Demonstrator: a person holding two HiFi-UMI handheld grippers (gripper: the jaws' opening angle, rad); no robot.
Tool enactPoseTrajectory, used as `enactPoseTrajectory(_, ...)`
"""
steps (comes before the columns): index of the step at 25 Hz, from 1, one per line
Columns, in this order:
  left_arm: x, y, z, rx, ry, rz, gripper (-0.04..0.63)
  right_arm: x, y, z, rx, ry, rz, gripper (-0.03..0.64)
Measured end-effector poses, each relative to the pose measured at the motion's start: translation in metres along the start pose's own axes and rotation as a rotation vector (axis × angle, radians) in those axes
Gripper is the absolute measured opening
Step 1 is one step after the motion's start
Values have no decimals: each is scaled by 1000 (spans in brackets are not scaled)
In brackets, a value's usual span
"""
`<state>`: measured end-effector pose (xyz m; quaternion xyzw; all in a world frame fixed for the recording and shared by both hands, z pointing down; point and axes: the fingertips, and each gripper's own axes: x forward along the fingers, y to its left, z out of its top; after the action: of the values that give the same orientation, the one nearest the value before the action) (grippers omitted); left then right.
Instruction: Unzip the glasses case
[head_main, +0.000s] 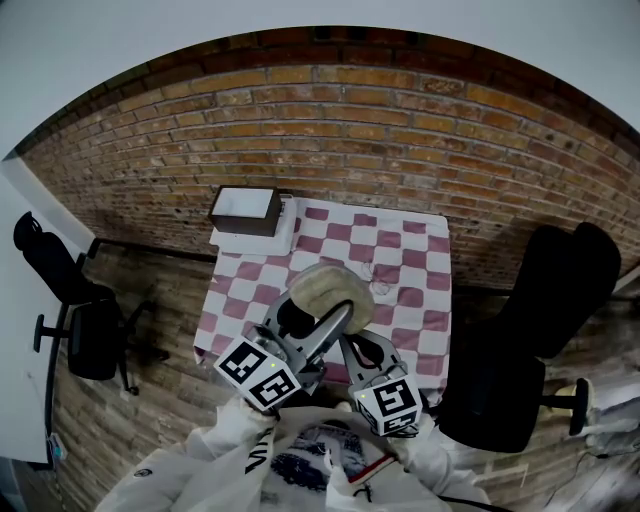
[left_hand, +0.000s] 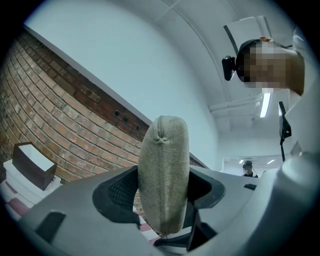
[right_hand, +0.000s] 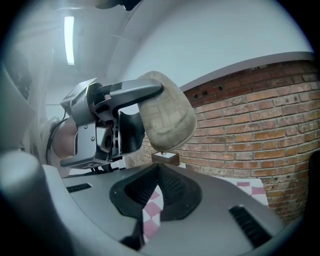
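A beige fabric glasses case (head_main: 326, 284) hangs in the air over the checkered table (head_main: 420, 262). My left gripper (head_main: 332, 306) is shut on it, one pad on each flat side, and the case (left_hand: 164, 170) stands on end between the pads. In the right gripper view the case (right_hand: 168, 116) sits just above my right gripper (right_hand: 159, 167). That gripper is shut, and its tips meet at the small zipper pull (right_hand: 162, 151) hanging from the case's lower end and appear to pinch it. The right gripper (head_main: 346, 342) sits close under the case, to the right of the left one.
A brown open box (head_main: 245, 208) on a white box stands at the table's far left corner. Black office chairs stand to the left (head_main: 78, 305) and right (head_main: 540, 330) of the table. A brick wall runs behind the table.
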<state>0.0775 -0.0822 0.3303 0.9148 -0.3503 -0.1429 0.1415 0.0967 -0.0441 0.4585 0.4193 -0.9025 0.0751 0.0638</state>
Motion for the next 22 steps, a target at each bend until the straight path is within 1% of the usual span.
enactPoseTrajectory(6,0,-1,0,2,-15,-7,276,-1,0,-1,1,5,-1,17)
enactPoseTrajectory(9,0,2,-3,14,4,10,276,-1,0,-2,1,14,-1,17)
enactPoseTrajectory(14,-2,3,-7,19,37,0,275,-1,-3,-9,2,28,-16,17)
enactPoseTrajectory(20,-10,13,-7,2,52,8,275,6,5,-4,6,30,-14,17)
enactPoseTrajectory(22,-14,18,-7,-9,53,9,275,8,8,-4,-7,36,-20,17)
